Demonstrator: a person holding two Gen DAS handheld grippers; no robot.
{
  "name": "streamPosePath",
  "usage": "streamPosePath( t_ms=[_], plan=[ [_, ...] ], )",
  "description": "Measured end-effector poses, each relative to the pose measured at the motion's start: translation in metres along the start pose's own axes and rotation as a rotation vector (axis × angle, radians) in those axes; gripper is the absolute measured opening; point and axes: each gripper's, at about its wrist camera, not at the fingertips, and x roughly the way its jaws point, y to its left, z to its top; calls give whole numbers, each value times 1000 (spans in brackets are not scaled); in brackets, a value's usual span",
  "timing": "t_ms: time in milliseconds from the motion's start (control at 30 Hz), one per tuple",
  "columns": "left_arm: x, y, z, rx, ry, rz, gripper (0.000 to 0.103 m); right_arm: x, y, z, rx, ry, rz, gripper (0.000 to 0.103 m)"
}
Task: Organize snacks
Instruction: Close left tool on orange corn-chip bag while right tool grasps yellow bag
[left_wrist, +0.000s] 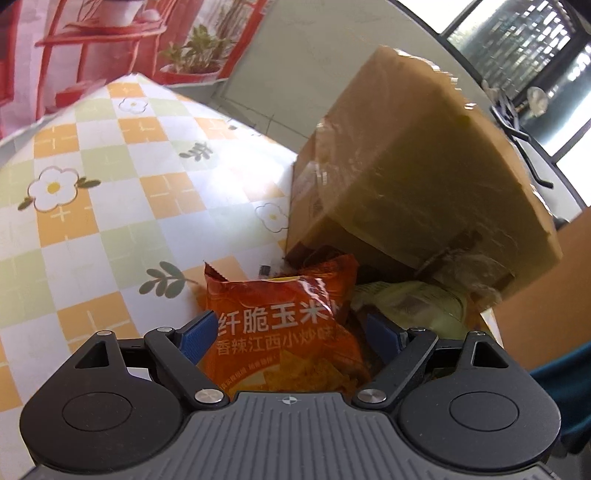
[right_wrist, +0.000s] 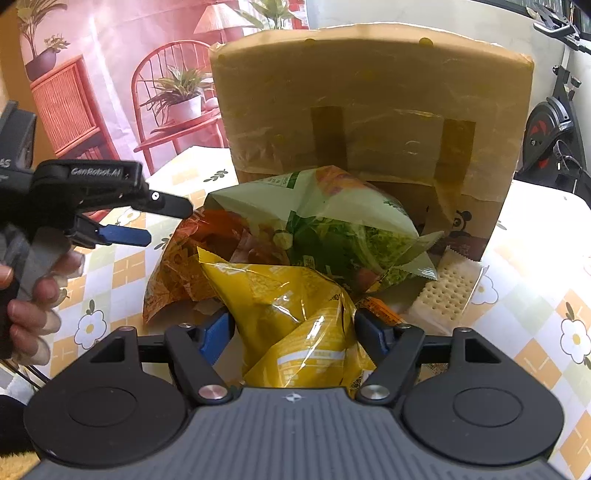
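Left gripper (right_wrist: 147, 221): black body, blue jaws, silver pivot screws, white "GenRobot.AI" lettering.

— What are my jaws made of?
— Matt black plastic on my left gripper (left_wrist: 291, 332) and right gripper (right_wrist: 293, 334), blue pads (left_wrist: 199, 332), shiny metal pivot pins.
— And the packets?
— Glossy, crinkled film: the orange snack bag (left_wrist: 280, 332), the yellow bag (right_wrist: 295, 314), the green bag (right_wrist: 332, 221).
— The box?
— The cardboard box (right_wrist: 369, 103) is dull brown, with shiny tape.
— The surface?
— A smooth checked tablecloth (left_wrist: 110, 221).
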Motion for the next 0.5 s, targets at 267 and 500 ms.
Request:
streamPosePath(
  t_ms=[267, 500],
  plan=[
    [19, 3, -7, 15, 33, 2, 92, 0, -3, -2, 20, -4, 10, 73],
    [1, -4, -9, 117, -34, -43, 51, -2, -4, -1, 24, -13, 11, 71]
  ],
)
